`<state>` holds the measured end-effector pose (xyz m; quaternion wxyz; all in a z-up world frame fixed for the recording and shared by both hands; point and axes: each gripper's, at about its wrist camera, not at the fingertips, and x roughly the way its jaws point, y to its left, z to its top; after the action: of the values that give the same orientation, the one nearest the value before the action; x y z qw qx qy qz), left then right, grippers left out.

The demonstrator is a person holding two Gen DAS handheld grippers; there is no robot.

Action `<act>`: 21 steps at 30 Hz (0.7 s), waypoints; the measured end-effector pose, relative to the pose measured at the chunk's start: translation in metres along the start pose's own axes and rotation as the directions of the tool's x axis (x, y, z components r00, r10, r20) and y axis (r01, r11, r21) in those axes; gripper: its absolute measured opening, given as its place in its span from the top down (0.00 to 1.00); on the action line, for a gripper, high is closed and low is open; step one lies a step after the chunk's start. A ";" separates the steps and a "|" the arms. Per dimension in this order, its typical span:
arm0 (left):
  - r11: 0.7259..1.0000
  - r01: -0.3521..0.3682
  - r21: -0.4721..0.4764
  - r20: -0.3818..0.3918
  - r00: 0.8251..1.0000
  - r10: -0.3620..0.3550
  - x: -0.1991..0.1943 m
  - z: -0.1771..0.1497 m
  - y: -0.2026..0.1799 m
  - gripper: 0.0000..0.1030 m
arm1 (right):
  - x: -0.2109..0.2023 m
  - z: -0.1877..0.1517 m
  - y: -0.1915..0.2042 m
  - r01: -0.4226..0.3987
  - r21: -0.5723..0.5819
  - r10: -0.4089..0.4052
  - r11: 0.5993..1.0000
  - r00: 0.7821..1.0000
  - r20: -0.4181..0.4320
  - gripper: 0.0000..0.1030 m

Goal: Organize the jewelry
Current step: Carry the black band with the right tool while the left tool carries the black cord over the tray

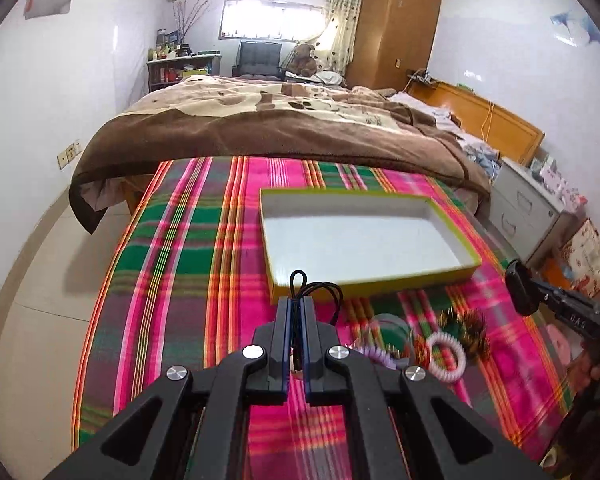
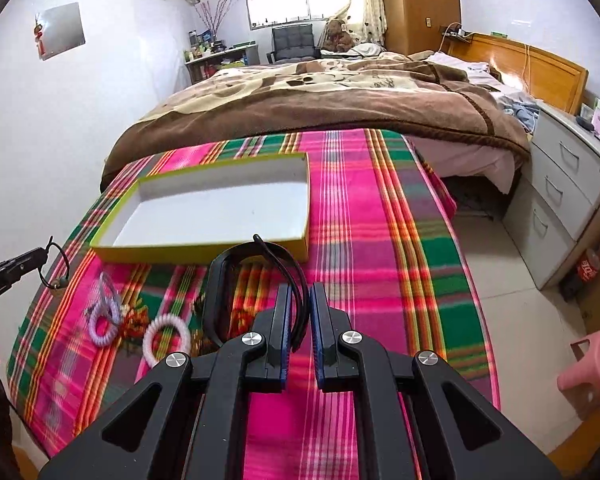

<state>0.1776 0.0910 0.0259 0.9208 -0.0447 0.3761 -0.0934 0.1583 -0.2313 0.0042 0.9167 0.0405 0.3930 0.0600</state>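
Note:
My left gripper (image 1: 297,303) is shut on a thin black cord (image 1: 300,286), whose loop sticks up above the pads. It hangs just in front of the shallow white box with a yellow-green rim (image 1: 360,240). In the right wrist view the same cord (image 2: 58,270) dangles with small beads from the left gripper (image 2: 32,258). My right gripper (image 2: 300,294) is shut on a wide black band (image 2: 218,284) that curls out to the left. The box (image 2: 220,208) lies ahead on the left. White (image 2: 166,338) and purple (image 2: 104,318) spiral rings and gold pieces (image 1: 466,322) lie on the plaid cloth (image 2: 380,240).
The box's white floor is bare. A bed with a brown blanket (image 1: 260,124) stands right behind the table. A grey drawer unit (image 2: 568,200) and a pink stool (image 2: 592,368) stand on the tiled floor to the right. The table's right edge drops off near my right gripper.

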 end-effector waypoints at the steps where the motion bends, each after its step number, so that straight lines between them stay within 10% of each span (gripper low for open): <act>1: 1.000 0.004 -0.006 0.002 1.000 -0.004 0.004 0.007 0.001 0.96 | 0.002 0.005 0.000 0.005 -0.003 -0.005 1.000 1.000 0.001 0.91; 21: 1.000 -0.006 0.003 -0.075 0.997 0.006 0.116 0.077 -0.003 0.96 | 0.106 0.081 0.011 0.058 -0.050 -0.062 0.997 0.994 -0.093 0.91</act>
<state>0.3118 0.0649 0.0018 0.9064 -0.0389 0.4102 -0.0925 0.2886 -0.2076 -0.0147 0.8992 0.0040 0.4354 0.0436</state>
